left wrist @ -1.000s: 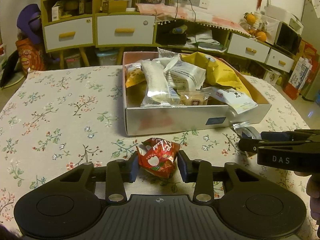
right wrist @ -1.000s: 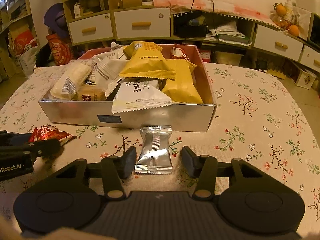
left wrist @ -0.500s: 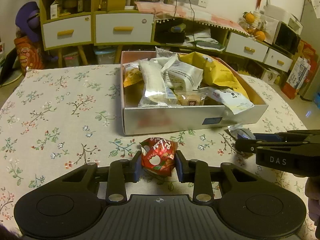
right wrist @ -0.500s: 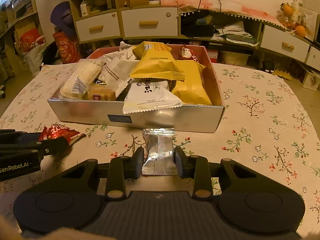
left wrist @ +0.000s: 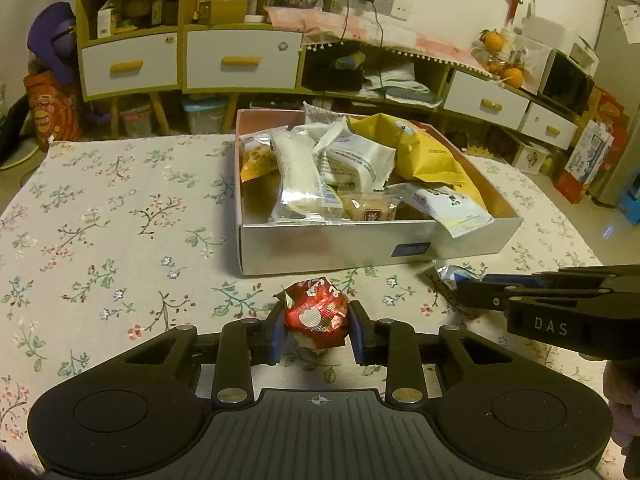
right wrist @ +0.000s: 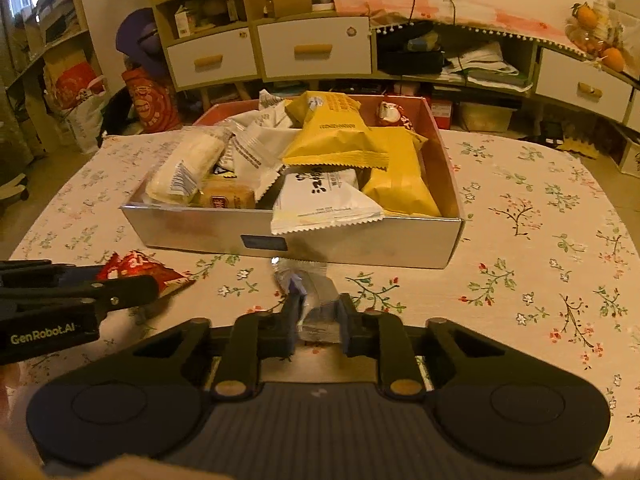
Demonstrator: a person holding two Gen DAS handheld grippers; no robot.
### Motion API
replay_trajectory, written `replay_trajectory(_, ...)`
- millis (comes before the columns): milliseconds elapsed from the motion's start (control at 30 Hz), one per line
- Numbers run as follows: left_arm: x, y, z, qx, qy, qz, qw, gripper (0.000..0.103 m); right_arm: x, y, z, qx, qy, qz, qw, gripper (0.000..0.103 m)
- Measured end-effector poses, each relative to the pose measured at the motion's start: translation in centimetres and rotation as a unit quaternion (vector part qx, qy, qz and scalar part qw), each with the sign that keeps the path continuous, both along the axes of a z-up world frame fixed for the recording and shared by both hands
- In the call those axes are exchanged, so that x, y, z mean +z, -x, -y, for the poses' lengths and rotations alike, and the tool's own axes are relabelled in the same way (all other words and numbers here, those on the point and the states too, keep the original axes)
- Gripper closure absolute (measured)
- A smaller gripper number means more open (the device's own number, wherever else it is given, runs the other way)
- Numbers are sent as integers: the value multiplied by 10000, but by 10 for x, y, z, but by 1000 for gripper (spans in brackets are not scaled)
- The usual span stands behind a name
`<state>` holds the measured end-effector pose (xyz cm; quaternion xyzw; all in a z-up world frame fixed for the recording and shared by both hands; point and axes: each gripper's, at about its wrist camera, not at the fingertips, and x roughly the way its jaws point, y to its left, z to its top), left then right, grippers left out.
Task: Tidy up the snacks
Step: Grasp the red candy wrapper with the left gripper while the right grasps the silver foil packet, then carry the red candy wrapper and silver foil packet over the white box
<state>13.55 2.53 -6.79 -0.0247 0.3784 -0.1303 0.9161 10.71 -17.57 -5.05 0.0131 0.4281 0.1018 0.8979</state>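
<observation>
Between the left gripper's jaws sat a crumpled red snack packet, glossy foil with white print, pinched from both sides; its lower edge was hidden behind the jaw pads and the gripper body. Whether it was lifted off the counter could not be told. From the right wrist view the same packet showed only as a red corner past the black arm of the left gripper.

The right gripper's jaws were clamped on a silver foil sachet, creased and squeezed narrow; its print was blurred and unreadable. In the left wrist view only its crimped tip showed ahead of the right gripper.

Just beyond both packets stood a shallow rectangular box, pale matte card outside, reddish inside, with a small dark label on its near wall. It was heaped with soft pillow packs: yellow bags, white wrappers with serrated ends, a clear-wrapped pale roll, a brown-wrapped cake. One white wrapper drooped over the near rim. Items beneath the heap were covered.

A floral-printed cloth covered the counter.
</observation>
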Motion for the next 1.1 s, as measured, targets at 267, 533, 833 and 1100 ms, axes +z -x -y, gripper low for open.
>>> replay_trajectory(267,8,7,3,-81,39,33,10000,75,5,4,0,109,-149,-65,9998,94)
replay_trajectory(533,18,12,5,-124,130,90,9998,76,13,11,0,216,-226,-45,9995,97)
replay_trajectory(833,29,18,6,-149,273,149,9994,76,25,19,4,262,-364,74,9990,100)
replay_trajectory(1100,28,21,8,-114,303,45,9995,76,23,20,2,296,-478,-30,9984,67)
